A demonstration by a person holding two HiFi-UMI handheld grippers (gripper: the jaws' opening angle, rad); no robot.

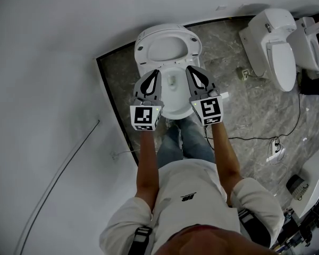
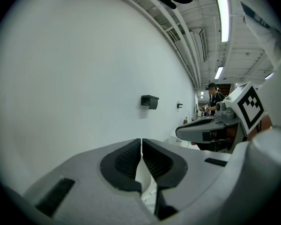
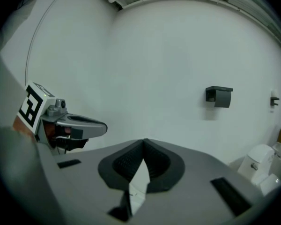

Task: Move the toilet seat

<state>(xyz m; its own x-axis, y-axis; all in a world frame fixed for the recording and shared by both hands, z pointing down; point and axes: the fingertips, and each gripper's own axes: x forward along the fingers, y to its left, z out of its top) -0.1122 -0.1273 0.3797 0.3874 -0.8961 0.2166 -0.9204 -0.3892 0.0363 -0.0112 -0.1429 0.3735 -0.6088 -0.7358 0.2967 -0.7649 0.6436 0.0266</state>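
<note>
White toilet seat (image 1: 168,32), raised upright

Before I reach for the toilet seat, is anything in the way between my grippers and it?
Nothing visible. In the head view the left gripper and right gripper, both shut and empty, hang over the bowl, and the toilet seat sits just past their tips with nothing between.

The toilet (image 1: 143,47) is white. The floor (image 1: 250,110) is grey stone with pale swirly lines. The left gripper (image 1: 156,74) and right gripper (image 1: 192,70) are grey with black pads (each cube has black and white squares). The jeans (image 1: 187,142) are blue and the shirt (image 1: 194,187) is white. At two o'clock, another toilet (image 1: 271,47) is white too. The wall (image 1: 48,62) is white.
</note>
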